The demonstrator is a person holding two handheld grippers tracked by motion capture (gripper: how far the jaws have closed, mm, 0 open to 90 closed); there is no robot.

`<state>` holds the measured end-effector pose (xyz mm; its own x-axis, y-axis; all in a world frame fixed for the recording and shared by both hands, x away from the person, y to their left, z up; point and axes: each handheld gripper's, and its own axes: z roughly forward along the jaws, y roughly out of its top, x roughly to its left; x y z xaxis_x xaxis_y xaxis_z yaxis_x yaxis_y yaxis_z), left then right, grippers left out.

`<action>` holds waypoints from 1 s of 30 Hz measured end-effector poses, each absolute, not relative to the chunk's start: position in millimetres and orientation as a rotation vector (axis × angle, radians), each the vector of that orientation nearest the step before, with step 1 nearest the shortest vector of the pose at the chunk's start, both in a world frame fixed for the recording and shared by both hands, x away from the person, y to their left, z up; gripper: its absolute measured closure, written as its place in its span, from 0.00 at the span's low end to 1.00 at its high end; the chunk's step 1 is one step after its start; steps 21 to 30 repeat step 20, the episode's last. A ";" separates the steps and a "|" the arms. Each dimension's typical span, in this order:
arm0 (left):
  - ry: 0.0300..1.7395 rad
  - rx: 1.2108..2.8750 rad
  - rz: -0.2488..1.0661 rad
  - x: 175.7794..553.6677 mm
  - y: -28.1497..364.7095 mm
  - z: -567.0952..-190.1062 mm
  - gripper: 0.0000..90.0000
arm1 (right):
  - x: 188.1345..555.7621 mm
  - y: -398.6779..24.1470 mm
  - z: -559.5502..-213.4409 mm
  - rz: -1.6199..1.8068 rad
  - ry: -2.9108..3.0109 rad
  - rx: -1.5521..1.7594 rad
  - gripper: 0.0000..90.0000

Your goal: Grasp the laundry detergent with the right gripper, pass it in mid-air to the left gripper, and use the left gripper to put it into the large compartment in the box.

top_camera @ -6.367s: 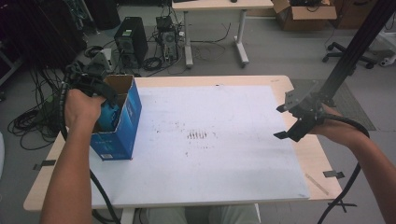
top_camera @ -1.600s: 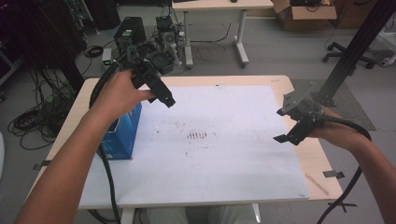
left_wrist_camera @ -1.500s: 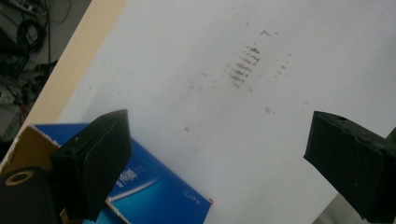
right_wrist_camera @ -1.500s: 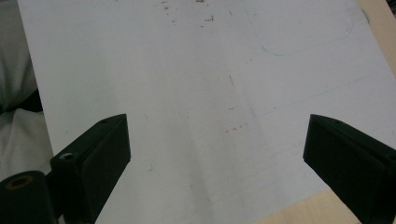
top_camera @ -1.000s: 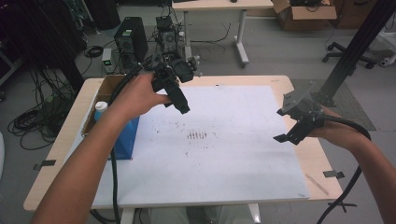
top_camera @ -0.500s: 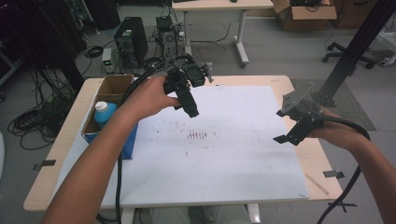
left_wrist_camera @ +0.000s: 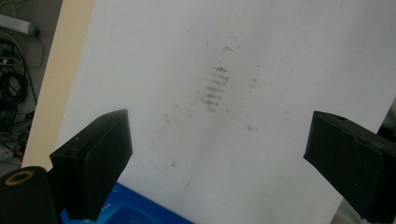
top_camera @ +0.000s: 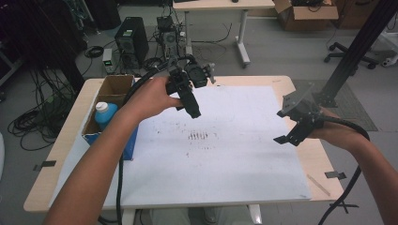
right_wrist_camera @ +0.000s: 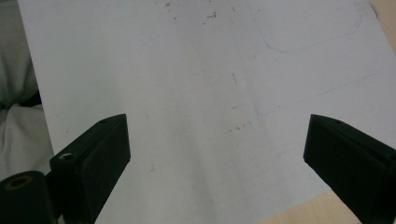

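Observation:
An open cardboard box with blue sides stands at the table's left edge, and a blue bottle with a white cap stands upright inside it. My left gripper hangs in the air over the far middle of the white sheet, to the right of the box. Its jaws are wide apart and empty in the left gripper view, where the box's blue edge shows below them. My right gripper hovers over the sheet's right edge, open and empty.
Dark smudges mark the sheet's middle. A thin wooden stick and a tape piece lie on the bare table at the front right. A black slanted pole rises behind the right hand. Cables and a computer tower sit on the floor beyond.
My left gripper has risen out of the box and moved right, empty, to above the sheet's far middle. The bottle in the box has come into view. The right gripper has stayed put.

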<state>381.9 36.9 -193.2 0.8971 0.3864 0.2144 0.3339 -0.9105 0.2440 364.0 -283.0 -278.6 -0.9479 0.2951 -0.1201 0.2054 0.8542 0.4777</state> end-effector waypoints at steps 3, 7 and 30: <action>0.538 2.871 0.379 382.4 35.9 -193.5 0.09 | 364.2 -282.4 -278.2 0.704 2.841 0.388 0.08; 0.536 2.867 0.375 382.1 34.9 -194.4 0.09 | 363.8 -282.3 -278.4 0.704 2.844 0.385 0.08; 0.536 2.871 0.373 382.9 35.1 -194.3 0.09 | 364.4 -282.7 -278.6 0.697 2.847 0.392 0.07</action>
